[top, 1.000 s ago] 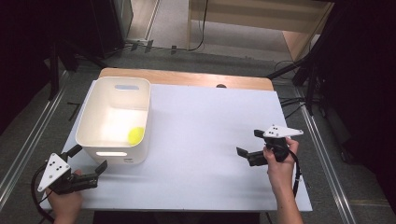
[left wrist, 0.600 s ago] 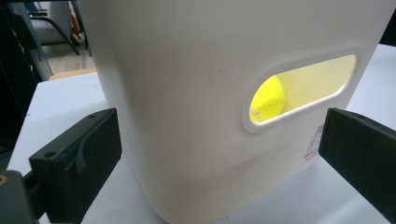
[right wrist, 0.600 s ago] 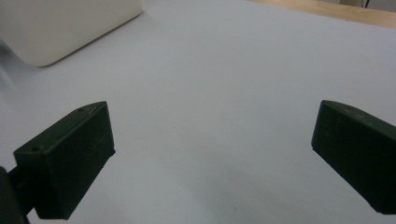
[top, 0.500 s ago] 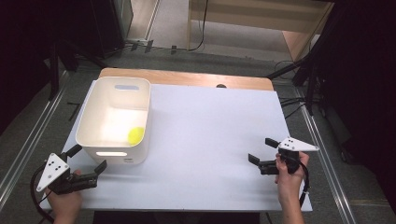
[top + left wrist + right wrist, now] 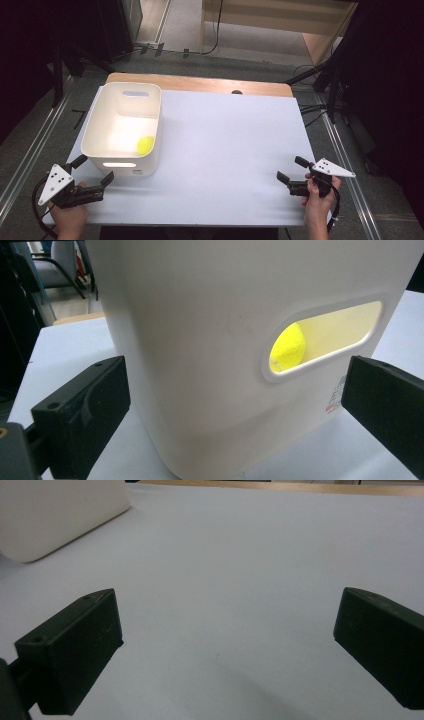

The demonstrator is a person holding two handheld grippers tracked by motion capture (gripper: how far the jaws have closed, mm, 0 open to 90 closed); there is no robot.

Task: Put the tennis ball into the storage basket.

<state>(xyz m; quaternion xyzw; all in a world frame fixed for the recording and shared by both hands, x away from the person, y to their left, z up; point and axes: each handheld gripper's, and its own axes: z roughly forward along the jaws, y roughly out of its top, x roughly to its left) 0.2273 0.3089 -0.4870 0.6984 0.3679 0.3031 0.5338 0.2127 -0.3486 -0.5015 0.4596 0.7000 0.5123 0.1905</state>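
A white plastic bin stands on the left part of the white table. A yellow ball lies inside it near the front right corner; in the left gripper view the yellow ball shows through the handle slot of the bin. My left gripper is open just in front of the bin's near wall, holding nothing. My right gripper is open near the table's front right corner, jaws wide over bare tabletop.
A wooden strip runs along the table's far edge. Metal rails flank the table on both sides, and cables lie on the floor beyond. A corner of the bin appears far left in the right gripper view.
My right gripper has drawn back toward the front right corner of the table. The left gripper, bin and ball have stayed put.
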